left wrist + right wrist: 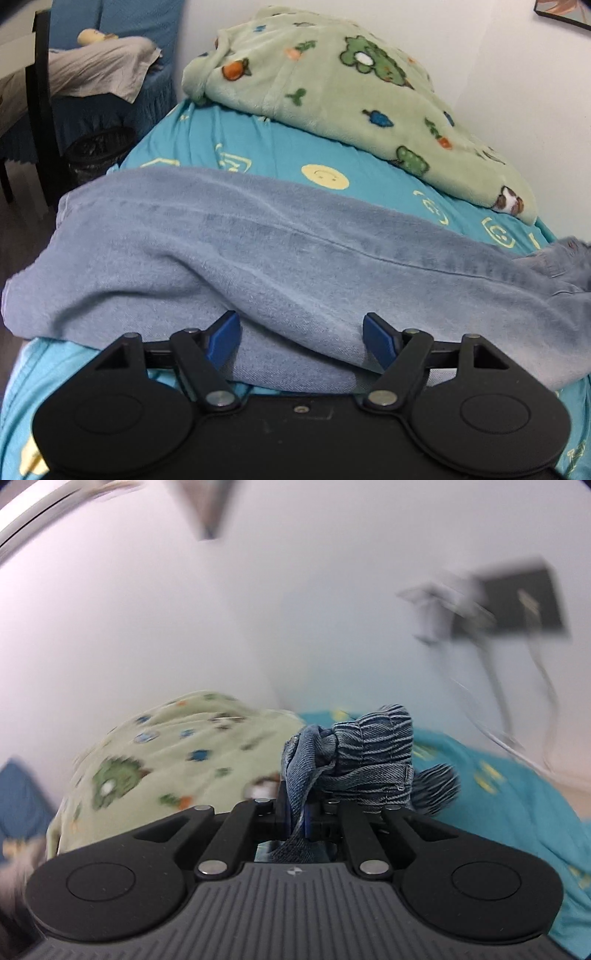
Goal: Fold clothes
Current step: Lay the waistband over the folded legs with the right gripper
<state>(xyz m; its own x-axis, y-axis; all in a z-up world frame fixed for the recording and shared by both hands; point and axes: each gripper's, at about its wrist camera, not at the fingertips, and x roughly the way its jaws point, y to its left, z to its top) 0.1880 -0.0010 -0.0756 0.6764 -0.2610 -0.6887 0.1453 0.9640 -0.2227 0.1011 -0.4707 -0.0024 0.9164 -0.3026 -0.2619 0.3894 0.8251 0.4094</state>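
Light blue jeans (295, 258) lie lengthwise across the teal bed sheet (258, 147). My left gripper (301, 332) is open at their near edge. Its blue fingers (223, 338) straddle a bulge of denim, and the pads do not press on it. In the right wrist view my right gripper (297, 812) is shut on a bunched part of the jeans (369, 746), apparently the elastic waistband, and holds it up above the sheet (498, 794). That view is blurred by motion.
A green fleece blanket with cartoon prints (332, 85) is heaped at the far side of the bed against the white wall; it also shows as the blanket (166, 753). A black bin (96, 151) and a dark chair frame (40, 92) stand left of the bed.
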